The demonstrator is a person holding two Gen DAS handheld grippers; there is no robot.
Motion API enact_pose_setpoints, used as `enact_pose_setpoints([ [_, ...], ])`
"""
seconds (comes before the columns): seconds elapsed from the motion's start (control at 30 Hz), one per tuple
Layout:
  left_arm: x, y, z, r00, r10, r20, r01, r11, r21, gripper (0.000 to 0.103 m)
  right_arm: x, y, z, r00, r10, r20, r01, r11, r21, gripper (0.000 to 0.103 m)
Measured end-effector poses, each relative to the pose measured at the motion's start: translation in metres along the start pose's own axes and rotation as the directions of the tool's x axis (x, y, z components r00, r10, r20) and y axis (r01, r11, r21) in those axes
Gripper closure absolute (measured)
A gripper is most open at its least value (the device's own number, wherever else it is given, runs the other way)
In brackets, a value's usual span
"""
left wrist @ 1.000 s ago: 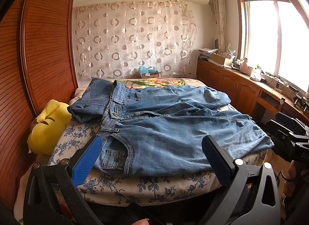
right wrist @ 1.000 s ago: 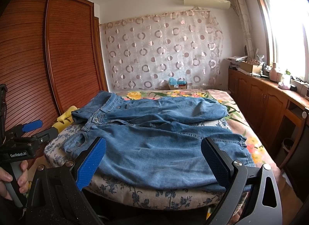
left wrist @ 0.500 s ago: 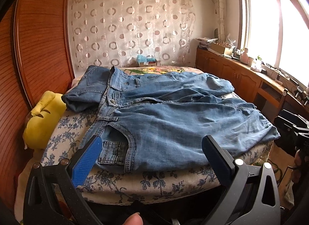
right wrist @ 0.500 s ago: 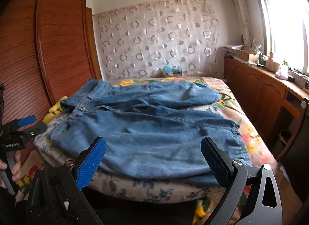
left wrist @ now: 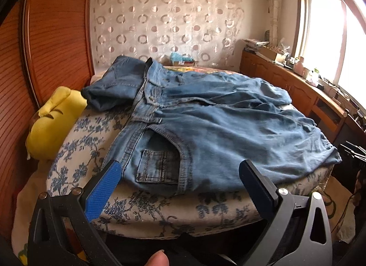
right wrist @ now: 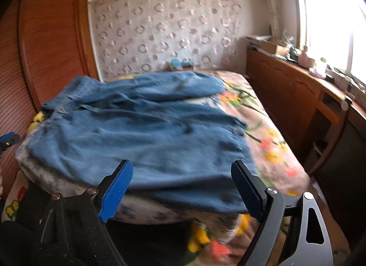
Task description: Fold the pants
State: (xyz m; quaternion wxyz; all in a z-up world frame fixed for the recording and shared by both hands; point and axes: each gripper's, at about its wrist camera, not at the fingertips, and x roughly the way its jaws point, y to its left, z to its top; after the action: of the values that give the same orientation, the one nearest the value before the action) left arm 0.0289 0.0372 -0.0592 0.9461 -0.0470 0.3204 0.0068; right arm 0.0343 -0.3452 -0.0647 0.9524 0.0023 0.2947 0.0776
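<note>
As both views have closed in since a second ago, the left gripper [left wrist: 180,188] hangs spread at lower frame before the pants [left wrist: 205,129], waistband centre-left; the right gripper [right wrist: 183,188], likewise spread, nears the hem. Grasp imminent; nothing folded.

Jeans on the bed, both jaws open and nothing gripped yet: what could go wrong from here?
1. The jeans overhang the folded floral quilt at the near edge; a deep pinch by the left gripper might catch quilt too.
2. A second denim piece lies against the waistband and could drag along.
3. The right gripper view is motion-blurred, so its aim may be off.
</note>
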Motion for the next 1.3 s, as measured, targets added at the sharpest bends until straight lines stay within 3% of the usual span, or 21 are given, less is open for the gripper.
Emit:
enact_pose_setpoints([
  [0.43,0.007,0.012,-0.001,1.000,0.018,-0.005,-0.018,1.000,-0.016,0.000,-0.012,-0.006,-0.003,0.998,-0.006,-0.070,0.013,0.995,0.095,0.020],
  [0.67,0.015,0.028,0.000,0.999,0.045,-0.026,-0.046,0.999,-0.022,0.000,-0.016,-0.023,-0.006,0.996,0.035,-0.078,-0.022,0.985,0.169,0.022],
  [0.83,0.016,0.048,0.002,0.995,0.099,-0.030,-0.101,0.994,-0.045,0.000,-0.017,-0.033,-0.005,0.992,0.096,-0.087,-0.074,0.971,0.228,0.038],
  [1.03,0.023,0.073,-0.001,0.991,0.128,-0.049,-0.132,0.988,-0.077,0.000,-0.018,-0.033,-0.004,0.993,0.084,-0.077,-0.068,0.980,0.189,0.073],
  [1.13,0.032,0.085,-0.005,0.987,0.134,-0.088,-0.143,0.984,-0.107,0.000,-0.023,-0.035,0.000,0.995,0.081,-0.053,-0.071,0.983,0.170,0.082],
  [1.3,0.039,0.096,-0.010,0.984,0.140,-0.110,-0.153,0.981,-0.119,0.003,-0.025,-0.033,0.011,0.998,0.064,-0.012,-0.061,0.987,0.146,0.083],
])
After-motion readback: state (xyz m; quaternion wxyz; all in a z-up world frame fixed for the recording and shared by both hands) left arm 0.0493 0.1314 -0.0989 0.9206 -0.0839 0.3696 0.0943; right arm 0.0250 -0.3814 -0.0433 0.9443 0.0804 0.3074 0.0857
